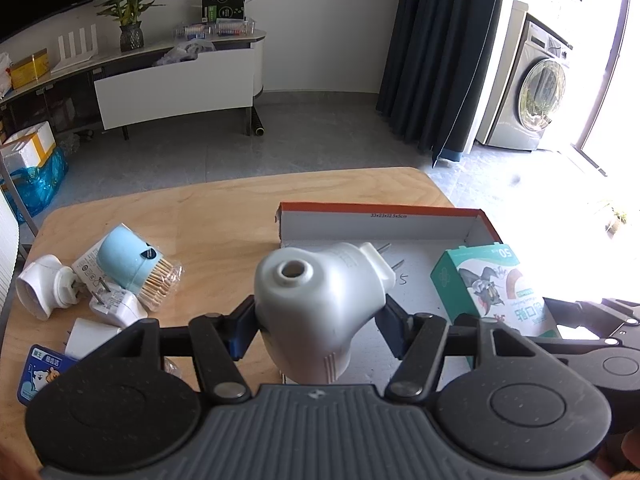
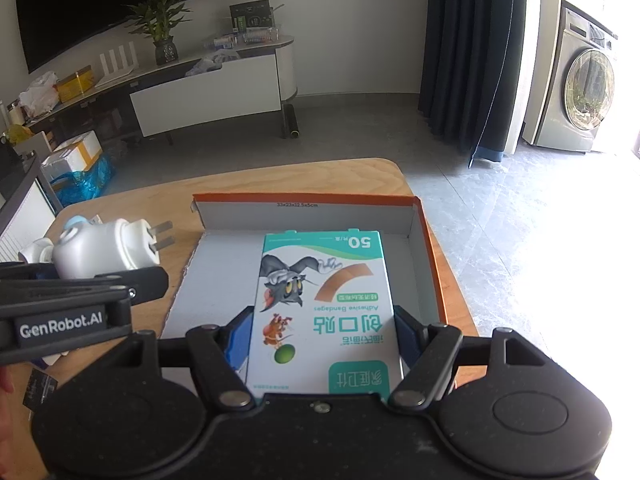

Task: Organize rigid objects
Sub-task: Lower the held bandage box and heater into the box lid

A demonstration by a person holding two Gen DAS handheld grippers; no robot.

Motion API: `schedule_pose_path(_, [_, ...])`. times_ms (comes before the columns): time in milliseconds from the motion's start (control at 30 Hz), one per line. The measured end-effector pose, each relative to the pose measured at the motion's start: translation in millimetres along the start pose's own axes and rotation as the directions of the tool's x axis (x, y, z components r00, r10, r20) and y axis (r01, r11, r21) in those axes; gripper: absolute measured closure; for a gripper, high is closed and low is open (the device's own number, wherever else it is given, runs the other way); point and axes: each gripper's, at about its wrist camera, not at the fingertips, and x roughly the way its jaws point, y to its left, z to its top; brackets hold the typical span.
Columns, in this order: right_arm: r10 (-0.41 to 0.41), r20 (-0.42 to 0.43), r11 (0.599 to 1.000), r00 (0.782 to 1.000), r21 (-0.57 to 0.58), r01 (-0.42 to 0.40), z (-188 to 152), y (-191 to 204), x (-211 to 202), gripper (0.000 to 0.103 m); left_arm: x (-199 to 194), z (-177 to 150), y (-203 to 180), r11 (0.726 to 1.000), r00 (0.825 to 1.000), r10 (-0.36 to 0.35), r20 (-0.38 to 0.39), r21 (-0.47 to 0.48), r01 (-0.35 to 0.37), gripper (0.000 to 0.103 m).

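My left gripper [image 1: 318, 316] is shut on a white plug-in device [image 1: 320, 296] with two metal prongs, held above the near left edge of the orange-rimmed cardboard box [image 1: 380, 216]. My right gripper [image 2: 322, 336] is shut on a green and white bandage box [image 2: 324, 300], held over the inside of the cardboard box [image 2: 424, 248]. The bandage box also shows in the left wrist view [image 1: 496, 288], and the plug-in device in the right wrist view [image 2: 100, 250].
On the wooden table [image 1: 208, 220] at the left lie a blue cotton swab tub [image 1: 128, 264], a white plug-in device [image 1: 40, 288], white chargers [image 1: 116, 308] and a blue packet [image 1: 40, 372]. The table's far edge is behind the box.
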Motion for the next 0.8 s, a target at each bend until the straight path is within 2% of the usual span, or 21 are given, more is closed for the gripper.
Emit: schedule_pose_path(800, [-0.019,-0.016,0.999,1.000,0.041,0.019,15,-9,14,0.019,20,7,-10,1.000,0.999,0.006,-0.035,0.017,-0.005,0.039])
